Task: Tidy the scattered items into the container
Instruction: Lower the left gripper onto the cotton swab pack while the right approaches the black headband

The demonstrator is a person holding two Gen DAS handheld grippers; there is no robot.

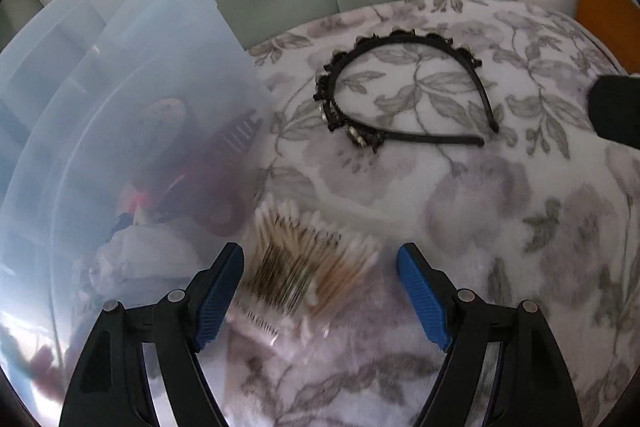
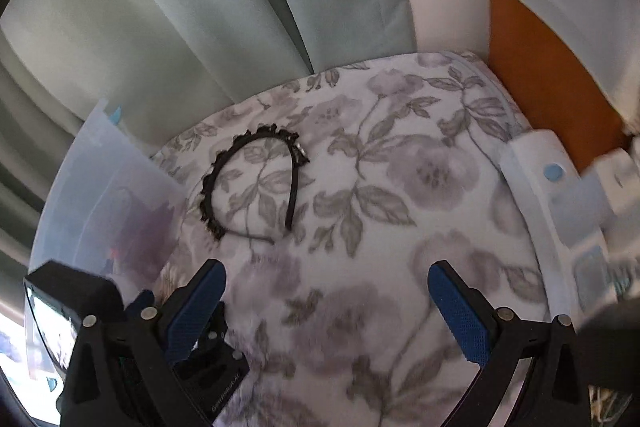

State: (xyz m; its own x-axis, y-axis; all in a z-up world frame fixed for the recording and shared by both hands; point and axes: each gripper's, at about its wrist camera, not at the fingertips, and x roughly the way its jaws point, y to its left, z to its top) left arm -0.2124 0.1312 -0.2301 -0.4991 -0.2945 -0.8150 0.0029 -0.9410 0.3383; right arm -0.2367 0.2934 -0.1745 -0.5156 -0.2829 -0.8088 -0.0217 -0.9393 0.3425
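Note:
A clear bag of cotton swabs (image 1: pixel 304 263) lies on the floral blanket right beside the translucent plastic container (image 1: pixel 120 147). My left gripper (image 1: pixel 320 259) is open, its blue fingers on either side of the bag, just above it. A black beaded headband (image 1: pixel 400 91) lies farther back on the blanket; it also shows in the right wrist view (image 2: pixel 256 187). The container, also in the right wrist view (image 2: pixel 104 195), holds a dark hair claw (image 1: pixel 236 135) and other items seen dimly through its wall. My right gripper (image 2: pixel 326 287) is open and empty above the blanket.
Pale green curtains (image 2: pixel 180 7) hang behind the bed. A white object with a blue dot (image 2: pixel 552 179) lies at the blanket's right edge. An orange surface (image 2: pixel 548 75) lies beyond it. The left gripper's body (image 2: pixel 120 347) is at the lower left of the right wrist view.

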